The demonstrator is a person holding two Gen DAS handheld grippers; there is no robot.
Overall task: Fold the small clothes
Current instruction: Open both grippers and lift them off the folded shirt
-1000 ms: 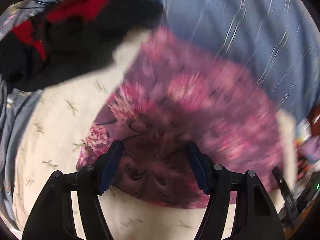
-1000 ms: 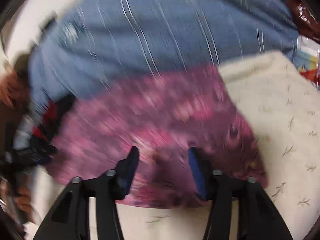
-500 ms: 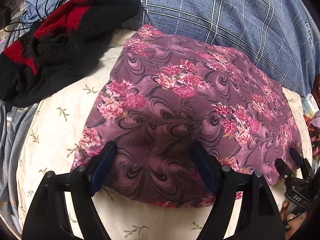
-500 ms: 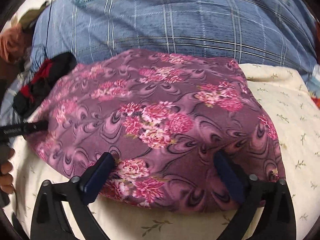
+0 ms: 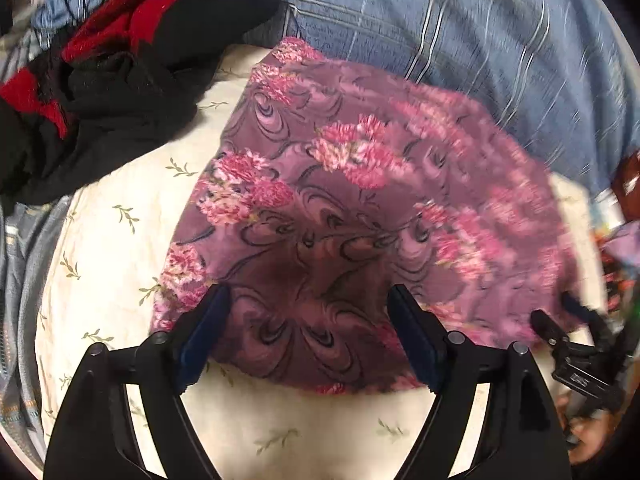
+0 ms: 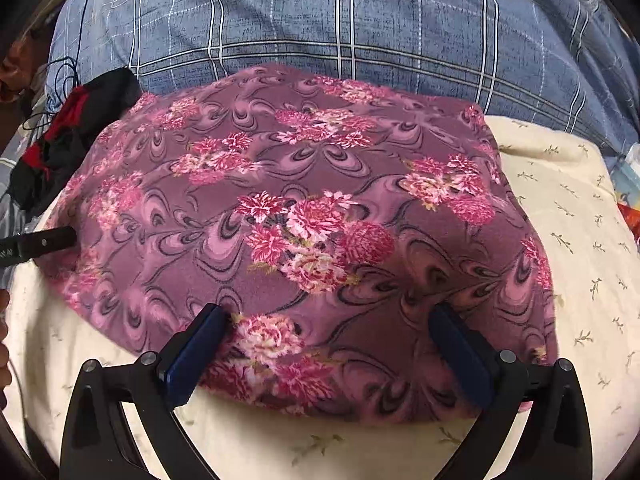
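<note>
A purple cloth with pink flowers (image 5: pixel 360 200) (image 6: pixel 300 200) lies folded flat on a cream pillow with small leaf sprigs (image 5: pixel 120 220) (image 6: pixel 560 220). My left gripper (image 5: pixel 306 290) hovers over the cloth's near left part. Its jaws are opening, and the blue pads stand apart above the fabric without pinching it. My right gripper (image 6: pixel 326 308) is open wide over the near edge, with cloth lying under and between its pads but not gripped. In the right wrist view the left gripper's black finger (image 6: pixel 40 244) shows at the cloth's left edge.
A black and red garment (image 5: pixel 120 60) (image 6: pixel 68 128) is heaped at the far left of the pillow. A blue plaid fabric (image 5: pixel 440 20) (image 6: pixel 340 20) fills the far side. A thin dark cable (image 6: pixel 60 72) loops at the far left. Colourful clutter (image 6: pixel 630 184) lies off the right edge.
Both grippers have opened, the right one much wider, and let go of the purple cloth, which now rests flat. The right gripper has rolled a little.
</note>
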